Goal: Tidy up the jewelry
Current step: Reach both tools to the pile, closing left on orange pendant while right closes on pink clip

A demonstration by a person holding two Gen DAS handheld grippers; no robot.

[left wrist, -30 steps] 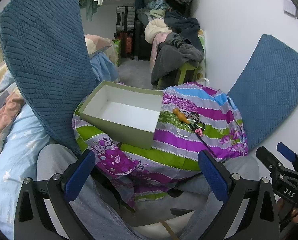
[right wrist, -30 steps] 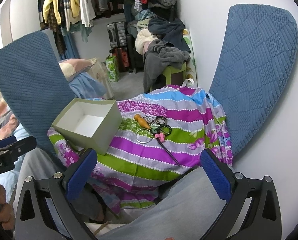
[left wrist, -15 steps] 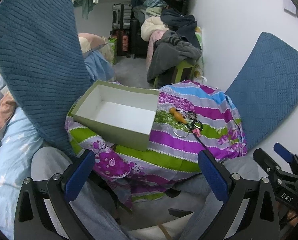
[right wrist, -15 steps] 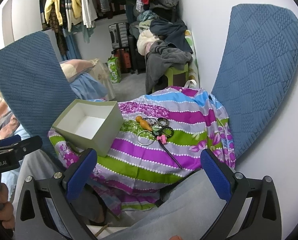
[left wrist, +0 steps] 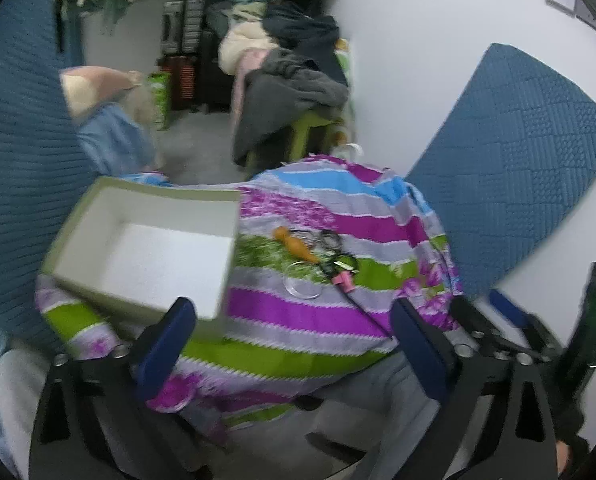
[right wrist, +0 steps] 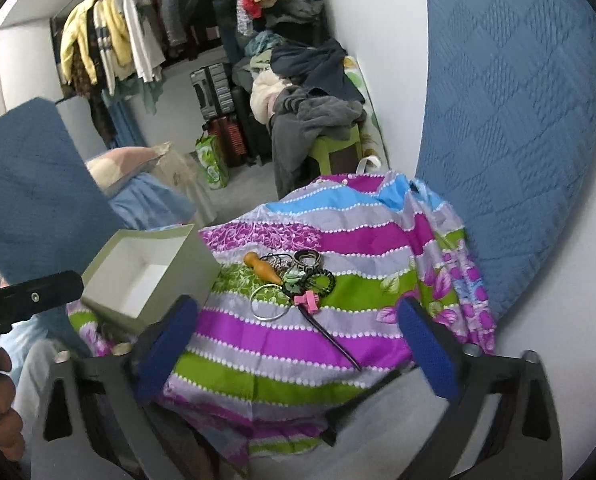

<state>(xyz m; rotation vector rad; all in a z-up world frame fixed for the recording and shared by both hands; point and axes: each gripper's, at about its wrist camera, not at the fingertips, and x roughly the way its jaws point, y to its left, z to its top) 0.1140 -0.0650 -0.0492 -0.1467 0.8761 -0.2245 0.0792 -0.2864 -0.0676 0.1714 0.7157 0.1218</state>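
A pile of jewelry (right wrist: 298,278) lies on a striped purple, green and blue cloth (right wrist: 298,340): an orange wooden piece, a silver bangle (right wrist: 268,304), dark bracelets, a pink clip and a black stick. It also shows in the left wrist view (left wrist: 317,262). An open, empty green box (left wrist: 146,240) stands left of the pile; in the right wrist view the box (right wrist: 146,268) is at left. My left gripper (left wrist: 294,344) is open, near the box's front corner. My right gripper (right wrist: 298,344) is open, short of the pile.
Blue quilted cushions (right wrist: 509,120) stand on both sides; the left one (left wrist: 14,140) is behind the box. A white wall (left wrist: 417,60) is at right. Clothes piled on a green stool (right wrist: 329,148) and suitcases (right wrist: 218,92) stand behind. The other gripper (left wrist: 509,332) shows at lower right.
Both grippers have moved forward and closer to the cloth. The box and jewelry look larger. Nothing on the cloth has moved.
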